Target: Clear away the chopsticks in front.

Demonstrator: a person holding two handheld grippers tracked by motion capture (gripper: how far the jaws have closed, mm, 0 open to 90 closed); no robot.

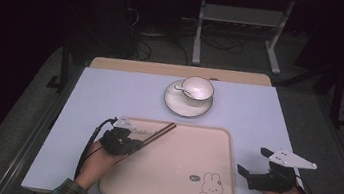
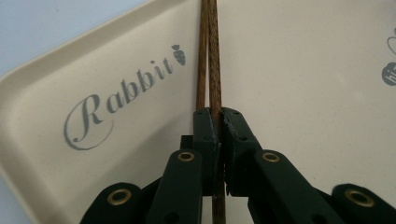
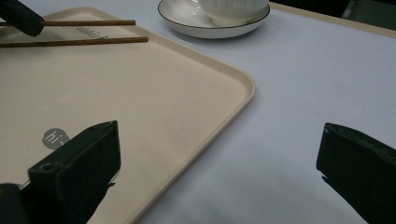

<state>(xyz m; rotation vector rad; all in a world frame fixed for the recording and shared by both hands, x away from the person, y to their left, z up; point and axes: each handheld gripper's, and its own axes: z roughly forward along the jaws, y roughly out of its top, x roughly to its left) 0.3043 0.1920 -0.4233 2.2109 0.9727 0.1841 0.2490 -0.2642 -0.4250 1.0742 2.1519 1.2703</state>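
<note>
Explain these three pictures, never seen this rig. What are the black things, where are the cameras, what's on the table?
A person holds a hand-operated two-jaw gripper in each hand; no robot arm. The high view looks down from above; the other two cameras ride on the grippers, looking along their black jaws. On the table lies a beige tray printed with a rabbit; beyond it stands a white cup on a saucer. The left gripper is shut on a pair of wooden chopsticks over the tray. The right gripper is open, holding nothing, near the tray's right edge.

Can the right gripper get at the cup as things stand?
Probably yes: right gripper is open and holds nothing, and bare table lies between it and the cup on its saucer.
</note>
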